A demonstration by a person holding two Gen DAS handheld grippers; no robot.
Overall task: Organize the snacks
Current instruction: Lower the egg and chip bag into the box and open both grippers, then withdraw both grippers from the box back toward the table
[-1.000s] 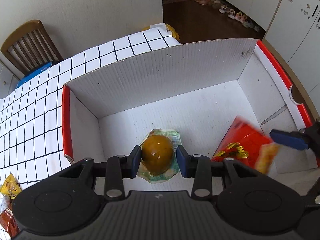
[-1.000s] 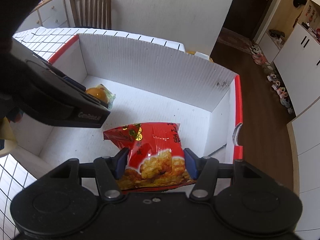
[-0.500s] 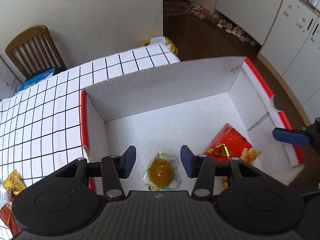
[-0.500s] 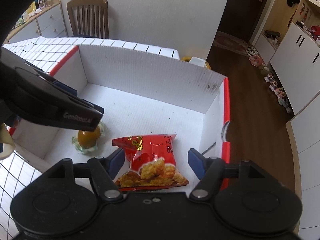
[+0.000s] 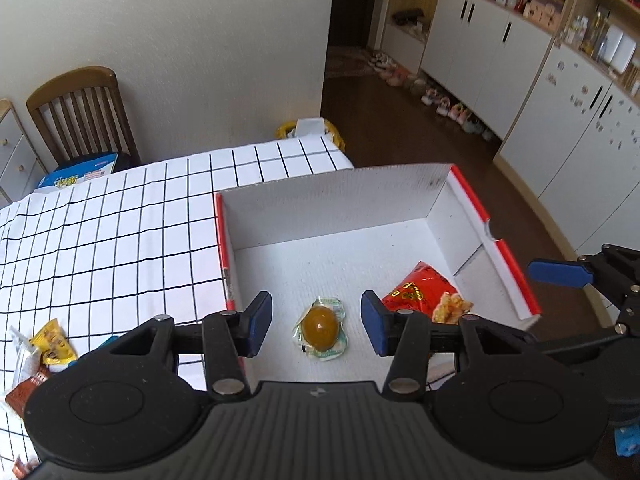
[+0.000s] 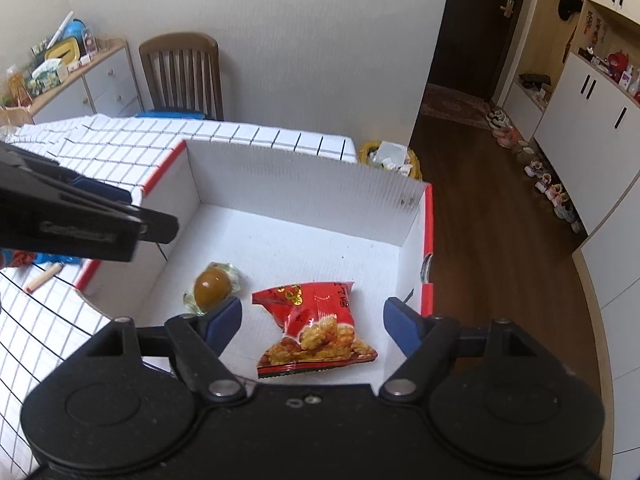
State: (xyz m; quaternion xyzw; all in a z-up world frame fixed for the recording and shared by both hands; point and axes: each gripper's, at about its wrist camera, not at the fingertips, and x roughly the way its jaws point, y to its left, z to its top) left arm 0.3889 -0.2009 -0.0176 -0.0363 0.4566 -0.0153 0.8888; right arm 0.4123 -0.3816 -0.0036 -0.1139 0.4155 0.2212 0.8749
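Note:
A white cardboard box with red edges [image 5: 340, 196] [image 6: 304, 184] stands on the checked tablecloth. On its floor lie a brown egg in clear wrap [image 5: 320, 325] [image 6: 212, 285] and a red snack bag [image 5: 424, 294] [image 6: 318, 328]. My left gripper [image 5: 316, 322] is open and empty, raised above the egg. My right gripper [image 6: 312, 320] is open and empty, raised above the red bag. The right gripper's blue finger shows at the right of the left wrist view [image 5: 560, 274].
Several loose snack packets [image 5: 44, 350] lie on the tablecloth left of the box. A wooden chair [image 5: 80, 116] with a blue box on its seat stands behind the table. A yellow bin [image 6: 388, 158] sits on the floor beyond the box.
Both grippers opened and let go of the egg and the red bag, which now lie in the box. Both grippers then rose and pulled back.

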